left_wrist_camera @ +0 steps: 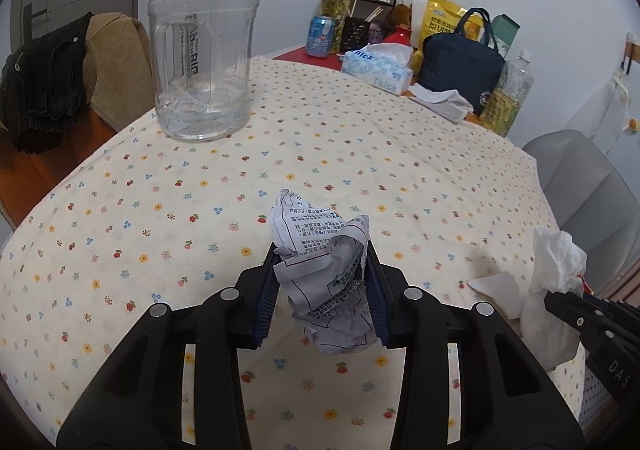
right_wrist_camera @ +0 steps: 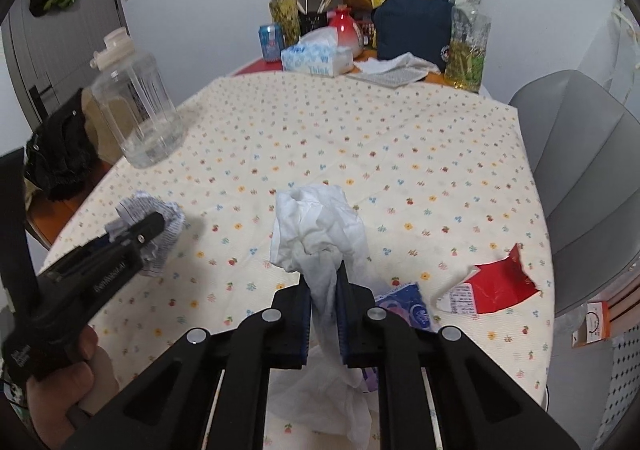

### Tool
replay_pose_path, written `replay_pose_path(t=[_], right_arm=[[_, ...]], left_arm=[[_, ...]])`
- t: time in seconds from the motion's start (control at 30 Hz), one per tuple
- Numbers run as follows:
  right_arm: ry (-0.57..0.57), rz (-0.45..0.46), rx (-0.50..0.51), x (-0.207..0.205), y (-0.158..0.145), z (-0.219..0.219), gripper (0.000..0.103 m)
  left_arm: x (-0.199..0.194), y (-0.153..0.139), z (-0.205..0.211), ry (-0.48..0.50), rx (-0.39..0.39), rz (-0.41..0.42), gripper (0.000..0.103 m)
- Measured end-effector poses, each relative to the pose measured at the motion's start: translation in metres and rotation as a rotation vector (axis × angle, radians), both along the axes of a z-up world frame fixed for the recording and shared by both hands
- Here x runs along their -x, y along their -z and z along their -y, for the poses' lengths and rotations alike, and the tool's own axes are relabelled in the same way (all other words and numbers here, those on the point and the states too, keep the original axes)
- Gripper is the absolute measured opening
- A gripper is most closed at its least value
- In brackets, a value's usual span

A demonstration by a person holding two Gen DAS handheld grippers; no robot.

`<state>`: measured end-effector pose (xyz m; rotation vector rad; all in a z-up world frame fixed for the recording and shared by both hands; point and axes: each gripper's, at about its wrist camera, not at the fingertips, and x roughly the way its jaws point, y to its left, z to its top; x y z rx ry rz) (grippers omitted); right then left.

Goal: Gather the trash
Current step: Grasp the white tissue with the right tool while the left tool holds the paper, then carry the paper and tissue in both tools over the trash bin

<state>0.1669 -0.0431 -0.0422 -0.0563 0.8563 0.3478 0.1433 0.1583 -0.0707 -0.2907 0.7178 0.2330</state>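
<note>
Two pieces are already in your grip above the floral tablecloth (right_wrist_camera: 360, 138), left gripper (left_wrist_camera: 324, 290) clamped on the crumpled printed paper (left_wrist_camera: 320, 274), right gripper (right_wrist_camera: 324, 314) pinching the white tissue (right_wrist_camera: 316, 226), while the red wrapper (right_wrist_camera: 500, 286) and blue packet (right_wrist_camera: 408, 310) beside that tissue remain uncollected.

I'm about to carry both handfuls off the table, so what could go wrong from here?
1. The tissue is pinched only at a thin twisted neck by the right gripper; its loose tail could snag or tear.
2. The paper ball bulges past the left gripper fingers and might slip.
3. The red wrapper and blue packet could get left behind.
</note>
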Motion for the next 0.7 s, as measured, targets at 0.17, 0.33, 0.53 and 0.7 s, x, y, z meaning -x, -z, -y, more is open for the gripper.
replay_pose_path(t=[0.17,0.33,0.53,0.7], right_arm=[[0.002,0.036,-0.033,0.011,-0.018,0.010,0.012],[0.003,0.067,-0.060,0.024,-0.032,0.021,0.012],[0.019,0.089,-0.089,0.037,-0.042,0.040,0.012],[0.043,0.096,-0.094,0.045,-0.045,0.057,0.012]], left_arm=[[0.007,-0.014,0.013,0.017,-0.012,0.025,0.039],[0.015,-0.027,0.028,0.039,-0.029,0.047,0.040],[0.022,-0.040,0.048,0.068,-0.051,0.067,0.039],[0.026,-0.047,0.068,0.099,-0.063,0.078,0.040]])
